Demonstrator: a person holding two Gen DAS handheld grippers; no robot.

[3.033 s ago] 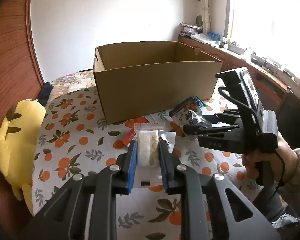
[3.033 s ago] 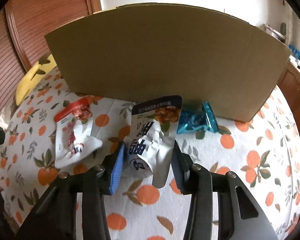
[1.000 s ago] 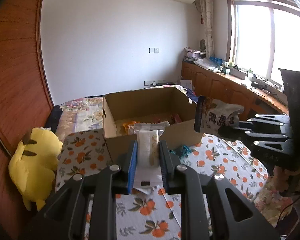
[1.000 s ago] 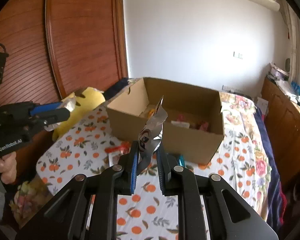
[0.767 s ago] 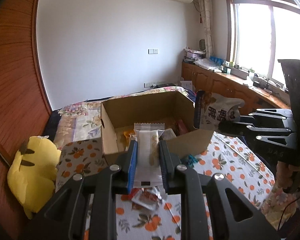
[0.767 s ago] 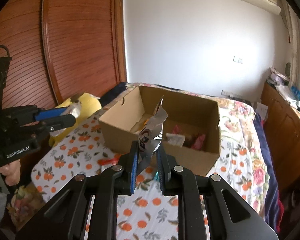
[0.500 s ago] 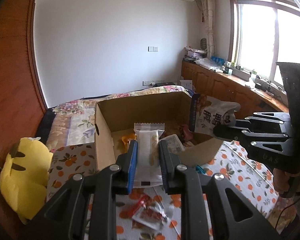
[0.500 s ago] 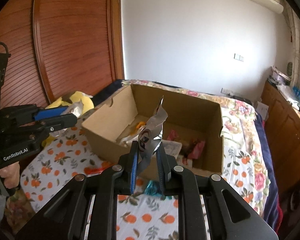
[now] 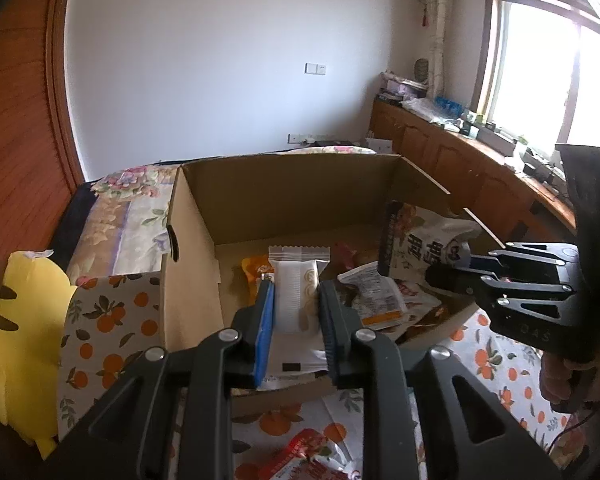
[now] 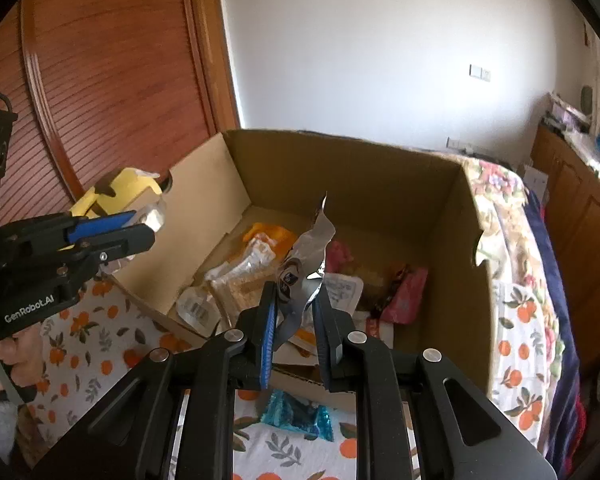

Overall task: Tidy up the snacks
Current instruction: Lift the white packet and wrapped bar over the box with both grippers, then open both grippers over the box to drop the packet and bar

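An open cardboard box [image 9: 188,240] [image 10: 440,240] stands on the orange-print cloth and holds several snack packets. My left gripper [image 9: 296,300] is shut on a white snack packet [image 9: 298,288] and holds it above the box's near wall. My right gripper [image 10: 294,302] is shut on a silver-and-white snack bag [image 10: 306,264], held over the box's near edge; the bag also shows at the right of the left wrist view [image 9: 424,248]. The left gripper appears at the left of the right wrist view [image 10: 140,226].
A red snack packet [image 9: 308,456] and a blue snack packet [image 10: 296,416] lie on the cloth in front of the box. A yellow plush toy [image 9: 16,320] sits left of the box. Wooden cabinets [image 9: 460,172] run along the right wall.
Both grippers have risen from the cloth with their packets and moved forward, up to and over the box's near edge. The box interior now fills the views.
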